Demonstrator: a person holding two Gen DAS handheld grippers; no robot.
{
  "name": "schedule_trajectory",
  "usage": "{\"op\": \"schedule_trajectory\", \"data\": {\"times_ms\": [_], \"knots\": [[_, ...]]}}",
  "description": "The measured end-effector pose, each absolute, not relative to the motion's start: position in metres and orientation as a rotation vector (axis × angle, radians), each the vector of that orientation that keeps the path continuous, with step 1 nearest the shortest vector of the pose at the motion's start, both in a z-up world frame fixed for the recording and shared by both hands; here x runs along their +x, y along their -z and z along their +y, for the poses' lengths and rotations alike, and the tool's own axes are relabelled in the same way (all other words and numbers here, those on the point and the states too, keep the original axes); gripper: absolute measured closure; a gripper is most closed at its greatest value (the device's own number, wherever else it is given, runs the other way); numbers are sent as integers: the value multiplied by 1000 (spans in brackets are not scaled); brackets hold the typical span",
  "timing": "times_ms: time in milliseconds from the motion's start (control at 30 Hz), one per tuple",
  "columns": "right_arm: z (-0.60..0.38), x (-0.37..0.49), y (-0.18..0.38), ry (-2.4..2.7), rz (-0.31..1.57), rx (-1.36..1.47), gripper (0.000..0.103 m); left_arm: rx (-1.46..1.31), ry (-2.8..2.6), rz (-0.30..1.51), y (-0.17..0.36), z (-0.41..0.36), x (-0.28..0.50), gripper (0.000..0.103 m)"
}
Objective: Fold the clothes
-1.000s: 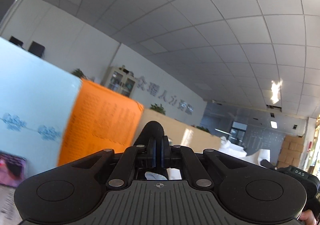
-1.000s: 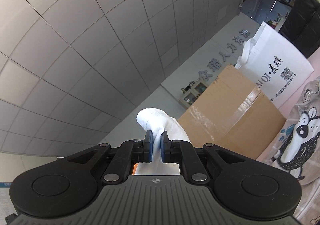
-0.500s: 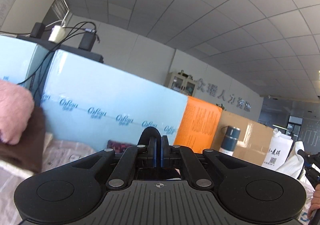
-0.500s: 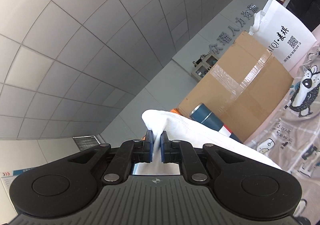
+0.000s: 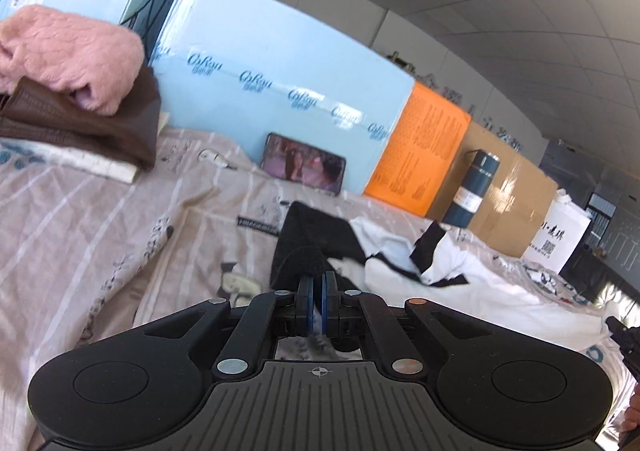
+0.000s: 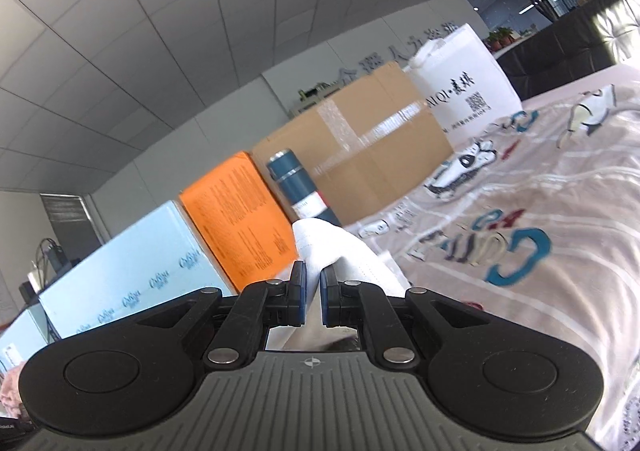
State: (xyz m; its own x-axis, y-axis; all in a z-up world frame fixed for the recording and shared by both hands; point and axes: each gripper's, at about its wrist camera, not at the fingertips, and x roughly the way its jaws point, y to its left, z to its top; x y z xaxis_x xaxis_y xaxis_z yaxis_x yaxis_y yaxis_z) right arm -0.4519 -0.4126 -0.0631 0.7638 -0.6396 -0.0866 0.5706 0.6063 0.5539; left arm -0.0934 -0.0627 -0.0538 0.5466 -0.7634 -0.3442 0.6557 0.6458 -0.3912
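Observation:
A white and black garment (image 5: 452, 275) lies crumpled on the patterned bed sheet (image 5: 100, 235). My left gripper (image 5: 317, 293) is shut on a black part of the garment (image 5: 304, 247), low over the sheet. My right gripper (image 6: 313, 287) is shut on a white fold of the same garment (image 6: 340, 251), with the cloth bunched between and beyond its pads. The rest of the garment is hidden below the right gripper body.
A stack of folded clothes, pink (image 5: 68, 51) over brown (image 5: 88, 119), sits at the far left. Light blue boxes (image 5: 280, 63), an orange box (image 5: 424, 155), a cardboard box (image 6: 360, 143), a blue flask (image 6: 300, 187), a white bag (image 6: 464, 79) and a phone (image 5: 304, 167) line the back.
Both grippers have tipped down from the ceiling toward the bed while still holding the garment. The sheet, boxes and spread garment have come into view.

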Motion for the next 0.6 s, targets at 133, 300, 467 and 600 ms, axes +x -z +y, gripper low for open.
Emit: {"op": "schedule_trajectory", "data": {"times_ms": [133,300,467,600], "knots": [[-407,-455,79,751,-21,601,96,-208,849,522,55,-55,-92,100],[-397,-466,74,846,-18,511,84,-169,726,414,37,-43,-85,96],[-408,-466,51,914,-75,396,56,-64,776,276,16,-58,-76,63],[-417,-441,30,788,-83,302,32,7,964,202,-6,-92,-68,48]]}}
